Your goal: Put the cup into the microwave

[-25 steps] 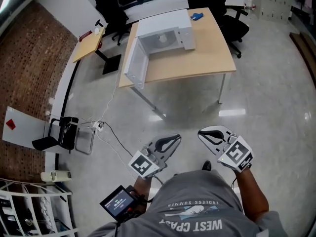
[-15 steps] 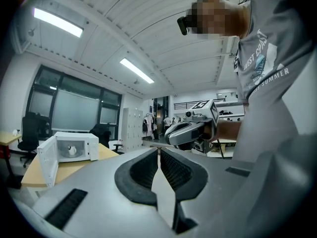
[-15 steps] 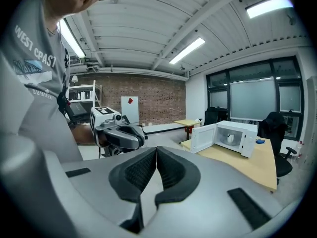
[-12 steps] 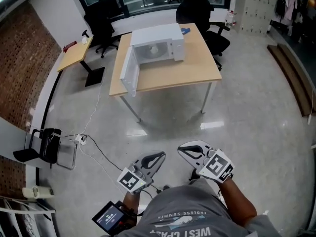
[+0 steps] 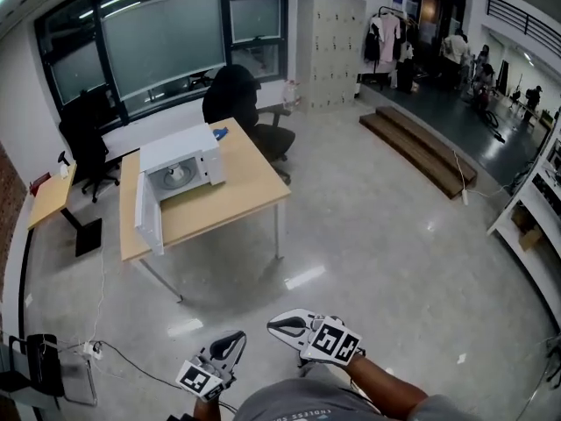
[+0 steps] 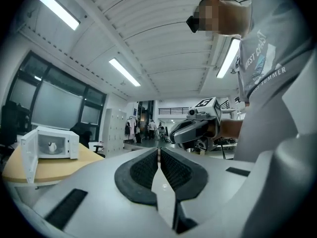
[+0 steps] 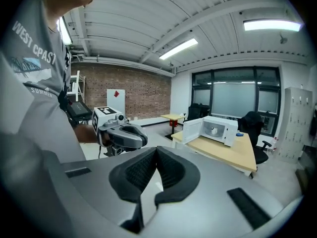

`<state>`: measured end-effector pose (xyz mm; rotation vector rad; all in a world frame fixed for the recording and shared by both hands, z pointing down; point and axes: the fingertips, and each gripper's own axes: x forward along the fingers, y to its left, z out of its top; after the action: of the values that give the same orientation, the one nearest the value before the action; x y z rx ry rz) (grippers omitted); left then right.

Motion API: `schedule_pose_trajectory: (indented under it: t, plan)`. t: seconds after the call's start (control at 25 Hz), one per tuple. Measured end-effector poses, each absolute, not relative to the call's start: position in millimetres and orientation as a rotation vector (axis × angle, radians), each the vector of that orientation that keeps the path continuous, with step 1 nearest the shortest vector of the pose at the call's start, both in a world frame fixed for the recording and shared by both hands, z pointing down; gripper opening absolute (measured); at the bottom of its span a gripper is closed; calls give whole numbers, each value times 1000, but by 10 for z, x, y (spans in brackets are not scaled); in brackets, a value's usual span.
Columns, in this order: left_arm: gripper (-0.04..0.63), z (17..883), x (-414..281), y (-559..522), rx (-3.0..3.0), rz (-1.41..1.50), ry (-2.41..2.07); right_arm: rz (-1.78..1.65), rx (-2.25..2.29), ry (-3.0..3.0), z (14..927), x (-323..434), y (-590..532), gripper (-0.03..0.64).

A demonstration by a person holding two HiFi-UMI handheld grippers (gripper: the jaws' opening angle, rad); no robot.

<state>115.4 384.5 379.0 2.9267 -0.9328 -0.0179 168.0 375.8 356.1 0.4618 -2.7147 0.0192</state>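
Located small white cup inside cavity of white box-shaped microwave oven, at centre of cavity floor. Found white microwave door swung fully open at left side of cavity in head view. Found oven seated on light wooden rectangular table, toward its far end. Checked left gripper: black ribbed pads pressed together, nothing held between them. Checked right gripper: pads likewise closed on each other, empty. Observed both grippers held side by side, near each other, low in front of grey printed shirt. Observed both well apart from table, with a stretch of glossy grey floor between.
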Motion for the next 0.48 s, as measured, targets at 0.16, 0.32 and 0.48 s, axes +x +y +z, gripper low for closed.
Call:
schedule_pose_trajectory:
  t: [0.16,0.32,0.48]
  plan:
    - [28,3655,1409,3972,2966,-39,-851,27,556,-2693,3456,1956,3919,18]
    - [28,3605,1567,4068,2995,-36,-807,26,602,-2686,3417,2111,4021,18]
    - [28,3601,1640,4154,3007,-39,-796,35,621,-2686,3409,2200,4104,18]
